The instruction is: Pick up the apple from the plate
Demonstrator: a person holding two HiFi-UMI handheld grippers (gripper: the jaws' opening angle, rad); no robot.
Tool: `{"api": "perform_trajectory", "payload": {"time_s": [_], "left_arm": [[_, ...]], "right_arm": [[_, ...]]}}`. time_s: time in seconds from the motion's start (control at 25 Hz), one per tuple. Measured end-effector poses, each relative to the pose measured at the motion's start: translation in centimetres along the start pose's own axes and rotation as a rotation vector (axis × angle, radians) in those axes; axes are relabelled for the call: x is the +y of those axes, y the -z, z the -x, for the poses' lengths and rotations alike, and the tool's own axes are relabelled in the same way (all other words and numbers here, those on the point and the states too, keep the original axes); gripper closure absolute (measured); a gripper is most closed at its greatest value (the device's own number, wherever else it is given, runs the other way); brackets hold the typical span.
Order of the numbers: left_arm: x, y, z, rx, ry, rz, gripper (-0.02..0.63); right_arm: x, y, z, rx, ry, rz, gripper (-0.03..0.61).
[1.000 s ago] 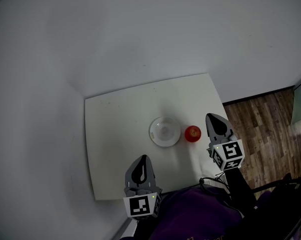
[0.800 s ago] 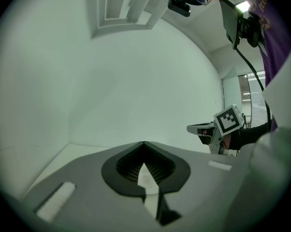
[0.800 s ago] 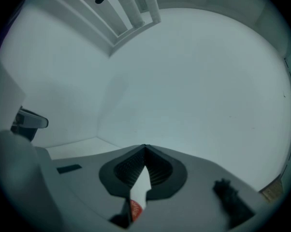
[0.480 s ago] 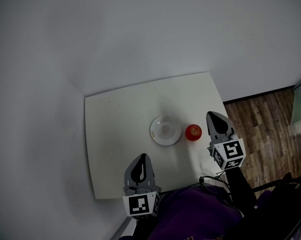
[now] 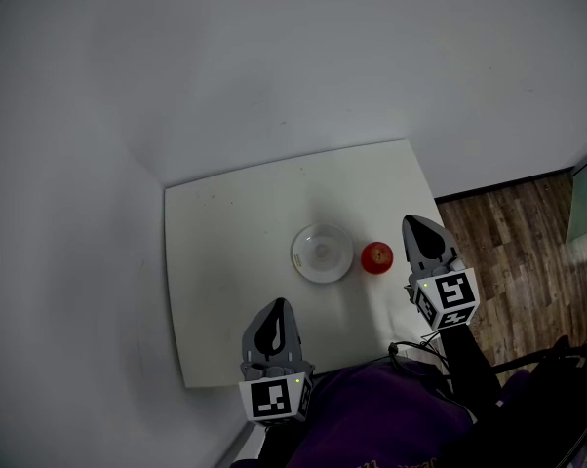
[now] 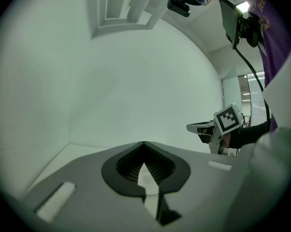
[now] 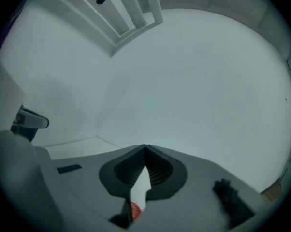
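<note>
A red apple (image 5: 376, 258) sits on the white table (image 5: 235, 232), just right of an empty white plate (image 5: 322, 253) and apart from it. My right gripper (image 5: 411, 223) hovers close to the right of the apple, jaws shut and empty. In the right gripper view its jaws (image 7: 145, 147) meet at the tip, and a sliver of the apple (image 7: 135, 210) shows through the gap below them. My left gripper (image 5: 278, 304) is near the table's front edge, below and left of the plate. It is shut with nothing held (image 6: 144, 143).
The table fits into a corner of white walls. Wooden floor (image 5: 518, 252) lies past its right edge. A purple sleeve (image 5: 371, 427) and a black cable (image 5: 415, 351) hang by the front edge. The right gripper's marker cube (image 6: 229, 119) shows in the left gripper view.
</note>
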State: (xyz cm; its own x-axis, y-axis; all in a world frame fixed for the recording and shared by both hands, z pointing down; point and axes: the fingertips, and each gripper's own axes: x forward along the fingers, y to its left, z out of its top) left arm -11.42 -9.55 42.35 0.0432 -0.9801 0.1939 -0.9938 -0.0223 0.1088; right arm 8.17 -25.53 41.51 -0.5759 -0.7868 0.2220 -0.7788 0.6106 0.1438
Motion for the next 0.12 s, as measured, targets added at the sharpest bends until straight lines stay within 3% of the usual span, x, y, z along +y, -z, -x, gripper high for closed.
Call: {"api": "perform_trajectory", "payload": {"time_s": [0.12], "left_arm": [[0.11, 0.14, -0.02, 0.023, -0.011, -0.002, 0.607]], "right_arm": [[-0.03, 0.11, -0.04, -0.003, -0.002, 0.002, 0.569]]}}
